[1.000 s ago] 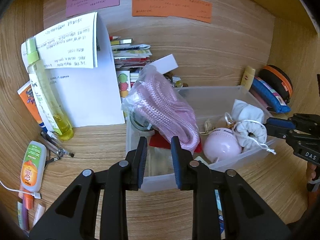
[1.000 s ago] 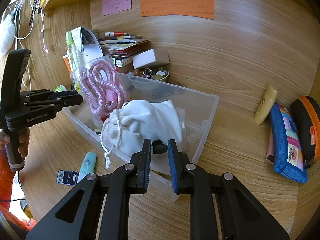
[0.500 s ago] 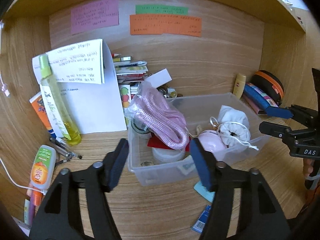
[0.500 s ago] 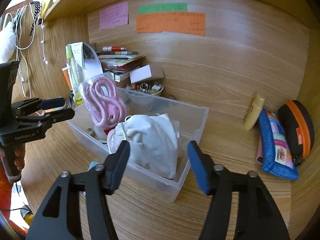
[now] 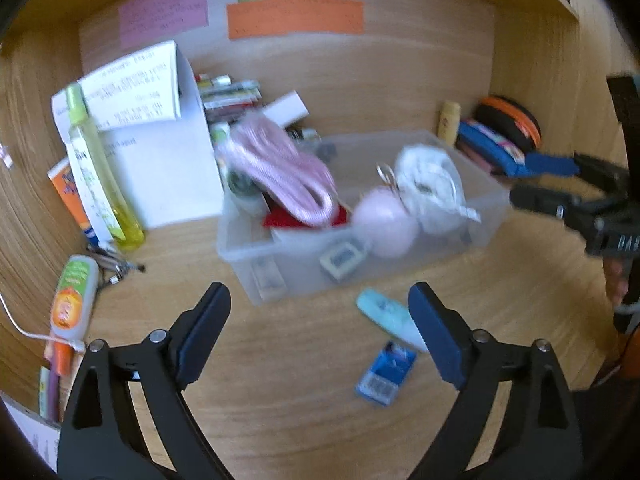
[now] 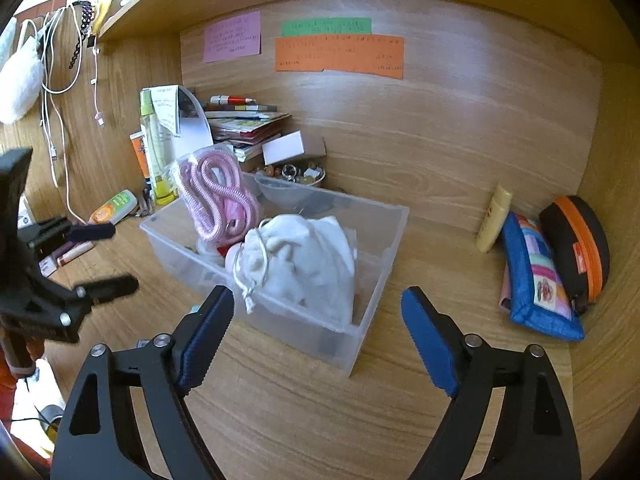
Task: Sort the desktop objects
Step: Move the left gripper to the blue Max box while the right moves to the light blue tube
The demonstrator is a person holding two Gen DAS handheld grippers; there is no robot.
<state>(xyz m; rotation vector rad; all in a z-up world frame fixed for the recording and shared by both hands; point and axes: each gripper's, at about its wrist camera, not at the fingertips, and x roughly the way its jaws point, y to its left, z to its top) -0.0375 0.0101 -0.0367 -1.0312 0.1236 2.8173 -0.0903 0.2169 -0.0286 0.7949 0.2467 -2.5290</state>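
Observation:
A clear plastic bin (image 5: 486, 200) (image 6: 384, 264) sits mid-desk, holding a bagged pink rope (image 5: 280, 172) (image 6: 216, 196), a white drawstring pouch (image 5: 430, 184) (image 6: 304, 264) and a pink ball (image 5: 380, 222). My left gripper (image 5: 320, 312) hangs back from the bin's near wall, jaws opening wide, nothing between them. My right gripper (image 6: 318, 314) stands before the bin's near corner, jaws opening too, gripping nothing. On the desk in front of the bin lie a teal tube (image 5: 386, 316) and a blue card (image 5: 386, 374). Each gripper shows at the edge of the other's view.
A yellow bottle (image 5: 100, 176), folded papers (image 5: 160, 152) and a stack of books (image 6: 244, 126) stand at the back left. An orange-labelled tube (image 5: 72, 296) and pens lie on the left. A cream tube (image 6: 494, 218), blue pouch (image 6: 536, 276) and black-orange case (image 6: 580, 244) crowd the right corner.
Both grippers went from shut to wide apart and drew back from the bin. The teal tube and blue card have come into the left wrist view.

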